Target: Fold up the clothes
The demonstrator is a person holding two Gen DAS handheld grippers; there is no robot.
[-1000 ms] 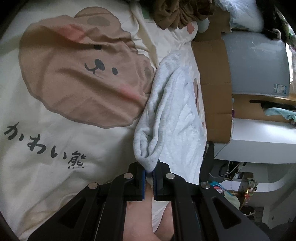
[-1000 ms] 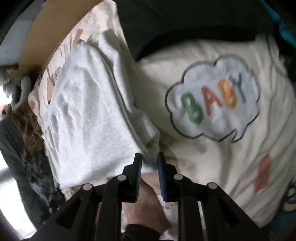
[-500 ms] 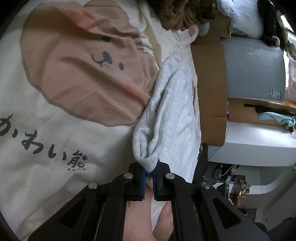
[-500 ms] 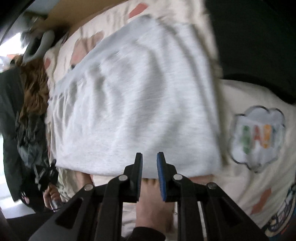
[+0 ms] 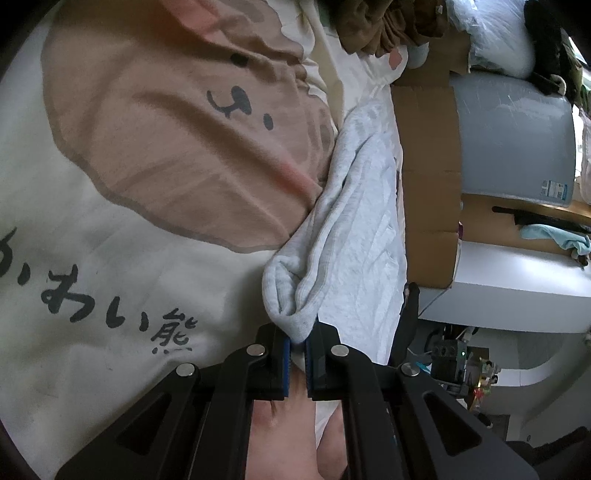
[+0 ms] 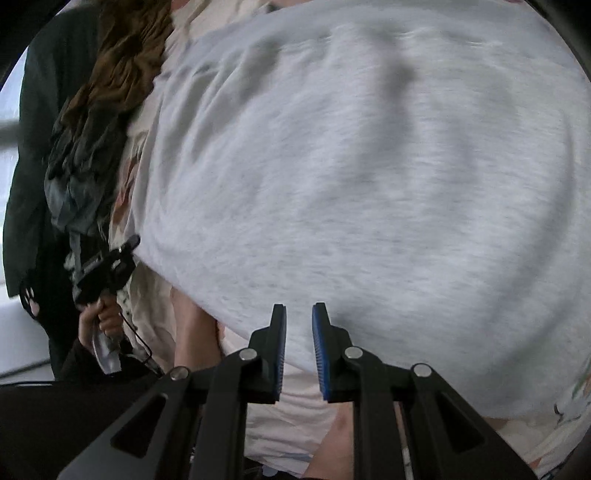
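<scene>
A light grey sweatshirt (image 5: 354,240) lies folded on the bed along its right edge. My left gripper (image 5: 299,332) is shut on the garment's near bunched corner, with the cloth pinched between the blue pads. In the right wrist view the same sweatshirt (image 6: 369,184) fills most of the picture as a flat, blurred panel. My right gripper (image 6: 298,308) hangs over its near edge, pointing steeply down. Its jaws are closing to a narrow gap, and no cloth is pinched between them. Far left there, a hand holds the left gripper (image 6: 107,266).
A cream bedspread with a brown bear print (image 5: 166,129) covers the bed. Cardboard (image 5: 428,206), a grey panel (image 5: 513,140) and a white shelf (image 5: 517,280) line its right side. Brown clothes (image 5: 384,26) are piled at the top. Dark garments (image 6: 77,162) hang left of the sweatshirt.
My right gripper swept from beside the BABY print across onto the grey sweatshirt, rolling as it went, and its jaws narrowed slightly. My left gripper kept its hold and barely moved.
</scene>
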